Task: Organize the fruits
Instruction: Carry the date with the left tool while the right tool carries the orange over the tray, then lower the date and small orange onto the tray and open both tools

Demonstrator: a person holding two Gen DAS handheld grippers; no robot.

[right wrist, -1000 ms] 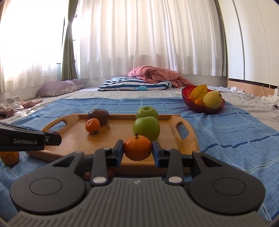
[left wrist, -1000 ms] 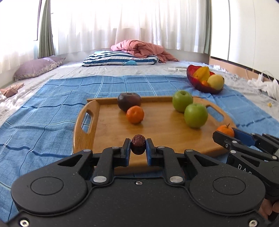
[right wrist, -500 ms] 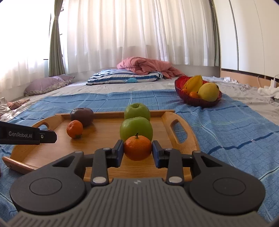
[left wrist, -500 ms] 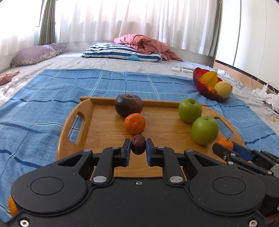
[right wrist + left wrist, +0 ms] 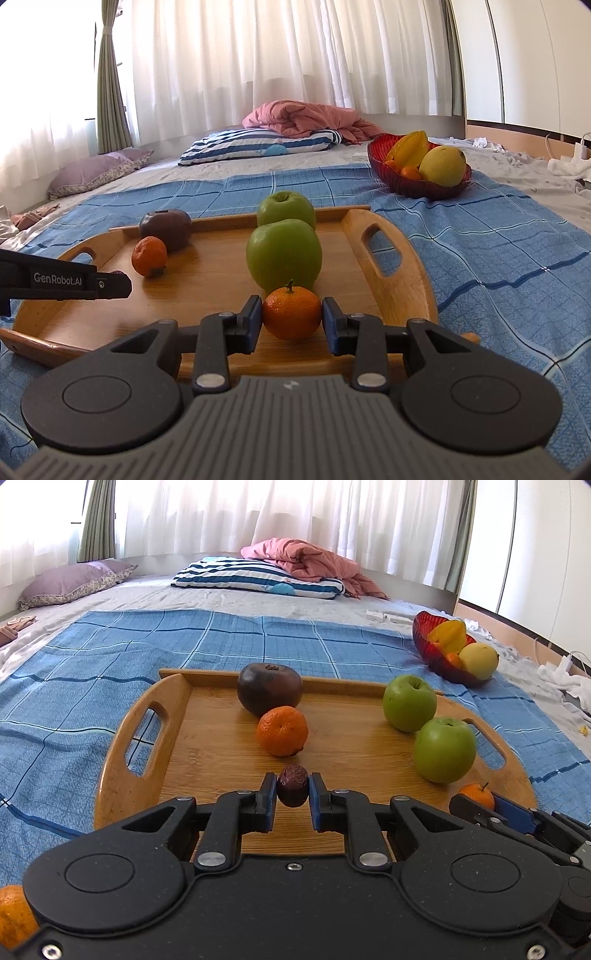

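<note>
Left gripper clamped on small wrinkled dark fruit, right gripper on mandarin, both low centre over wooden tray; best lowered gently onto bare wood before releasing, clear of green apples.

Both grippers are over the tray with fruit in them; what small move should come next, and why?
Probably lower both and release: the left gripper clamps a small wrinkled dark fruit, the right gripper a mandarin, both just above bare wood of the tray.
</note>
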